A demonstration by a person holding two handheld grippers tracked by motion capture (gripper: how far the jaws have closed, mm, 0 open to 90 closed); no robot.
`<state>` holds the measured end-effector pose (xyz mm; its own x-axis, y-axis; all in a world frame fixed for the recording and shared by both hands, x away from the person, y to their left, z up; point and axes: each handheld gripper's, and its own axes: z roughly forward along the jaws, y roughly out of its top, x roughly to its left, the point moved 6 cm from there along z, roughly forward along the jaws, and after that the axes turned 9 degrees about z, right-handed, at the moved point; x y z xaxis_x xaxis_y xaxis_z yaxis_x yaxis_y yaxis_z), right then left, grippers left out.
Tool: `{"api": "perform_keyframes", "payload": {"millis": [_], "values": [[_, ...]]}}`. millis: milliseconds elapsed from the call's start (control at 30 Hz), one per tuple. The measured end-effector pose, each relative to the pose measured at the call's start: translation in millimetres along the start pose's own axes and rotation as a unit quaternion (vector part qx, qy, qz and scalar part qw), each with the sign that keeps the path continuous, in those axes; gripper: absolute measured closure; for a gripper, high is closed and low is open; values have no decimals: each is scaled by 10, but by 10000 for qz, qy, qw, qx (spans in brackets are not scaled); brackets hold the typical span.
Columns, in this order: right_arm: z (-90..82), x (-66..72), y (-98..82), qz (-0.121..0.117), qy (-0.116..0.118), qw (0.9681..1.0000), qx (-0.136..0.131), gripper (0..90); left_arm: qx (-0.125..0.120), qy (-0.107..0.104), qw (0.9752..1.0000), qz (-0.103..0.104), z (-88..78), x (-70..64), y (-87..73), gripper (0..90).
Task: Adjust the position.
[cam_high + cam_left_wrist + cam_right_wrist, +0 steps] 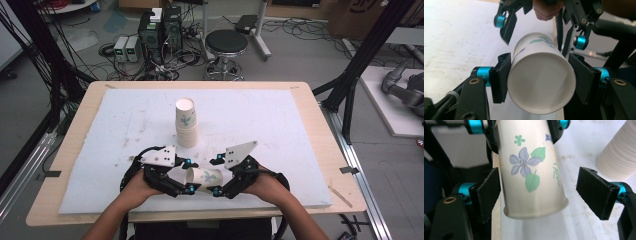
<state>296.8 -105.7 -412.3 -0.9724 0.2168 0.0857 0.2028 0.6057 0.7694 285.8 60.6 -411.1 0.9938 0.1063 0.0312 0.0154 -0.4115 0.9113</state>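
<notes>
Paper cup [204,178] printed with a blue flower and green leaves is seen lying on its side near the front edge of the white mat [280,130], held off the surface between the two grippers. Its open mouth is turned toward the left gripper [187,176], whose pads are pressed against the rim end on both sides (in the left gripper view the cup's white interior is faced head-on) — a firm clamp. The base end is pointed toward the right gripper [217,176]; in the right gripper view its jaws are spread wide on either side of the cup, one pad close beside the wall at 9 o'clock and the other well clear at 3 o'clock, so nothing is gripped by it. A stack of paper cups [186,123] is stood upright on the mat at about 12 o'clock from the held cup — apart from it. The mat is laid on a wooden table [75,150].
</notes>
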Motion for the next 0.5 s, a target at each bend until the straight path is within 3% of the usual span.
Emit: {"api": "perform_keyframes", "payload": {"millis": [167,367,500], "values": [[-83,-1,-25,158,-81,9985,-519,203,-306,137,9994,-75,-48,0,-48,372],[-131,-1,-115,320,-230,9934,-1080,204,-527,264,9982,-76,-78,-6,-100,372],[-143,-24,-191,418,-282,9901,-1310,204,-631,355,9973,-69,-103,-7,-116,372]]}}
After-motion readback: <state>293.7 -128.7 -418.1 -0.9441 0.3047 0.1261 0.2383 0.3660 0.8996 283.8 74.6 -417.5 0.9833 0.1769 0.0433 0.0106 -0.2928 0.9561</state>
